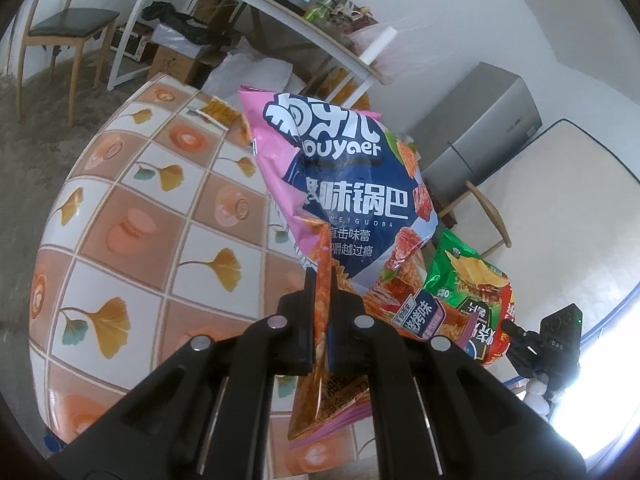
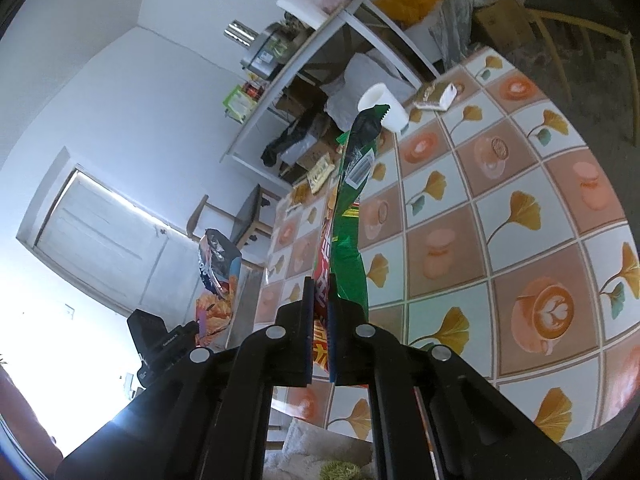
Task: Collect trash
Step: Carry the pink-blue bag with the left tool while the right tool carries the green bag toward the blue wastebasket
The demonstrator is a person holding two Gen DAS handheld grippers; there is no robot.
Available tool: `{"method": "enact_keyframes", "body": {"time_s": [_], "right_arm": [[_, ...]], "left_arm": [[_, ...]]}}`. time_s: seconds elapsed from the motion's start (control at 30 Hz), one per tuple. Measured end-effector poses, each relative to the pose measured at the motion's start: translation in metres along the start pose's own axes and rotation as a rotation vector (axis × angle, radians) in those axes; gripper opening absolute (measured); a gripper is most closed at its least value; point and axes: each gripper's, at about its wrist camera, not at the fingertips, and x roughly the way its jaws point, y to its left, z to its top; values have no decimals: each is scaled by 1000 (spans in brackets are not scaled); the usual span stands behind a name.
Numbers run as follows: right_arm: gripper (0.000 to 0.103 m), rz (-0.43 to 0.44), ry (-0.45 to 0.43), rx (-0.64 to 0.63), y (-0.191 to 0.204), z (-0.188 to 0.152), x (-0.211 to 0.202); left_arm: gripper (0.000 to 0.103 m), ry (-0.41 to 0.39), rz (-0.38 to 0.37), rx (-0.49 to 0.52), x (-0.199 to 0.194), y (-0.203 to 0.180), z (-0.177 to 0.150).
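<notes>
The left gripper (image 1: 322, 320) is holding the pink and blue snack bag (image 1: 340, 184) above the table (image 1: 120, 208), with its jaws pressed together on the bag's lower edge, so only the thin foil is sitting between the pads. The right gripper (image 2: 320, 332) is doing the same with the green chip bag (image 2: 352, 216), its jaws closed tight on the crumpled bottom, and this bag is standing up over the patterned tablecloth. Both bags are looking empty and very light, I think; they are soft, they are bending and folding easily, and the glossy film is probably slippery, so a grip on a sealed seam or a folded edge is seeming the safest place. On the far side of the table a white cup (image 2: 384, 110) is standing just behind the top of the green bag, and a small wrapper (image 2: 434, 98) is lying near it; another yellow wrapper (image 1: 218, 114) is lying at the table's far edge. These are likely still waiting to be collected. No trash bin is showing in either view, so I cannot tell where the bags should go.
</notes>
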Motion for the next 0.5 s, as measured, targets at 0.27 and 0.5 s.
{"method": "enact_keyframes", "body": {"time_s": [0.27, 0.5], "right_arm": [[5, 3, -87, 5, -8, 2, -41], [5, -29, -210, 27, -26, 0, -101]], "left_arm": [[3, 3, -35, 40, 10, -29, 0], [3, 33, -104, 99, 31, -74, 0]]}}
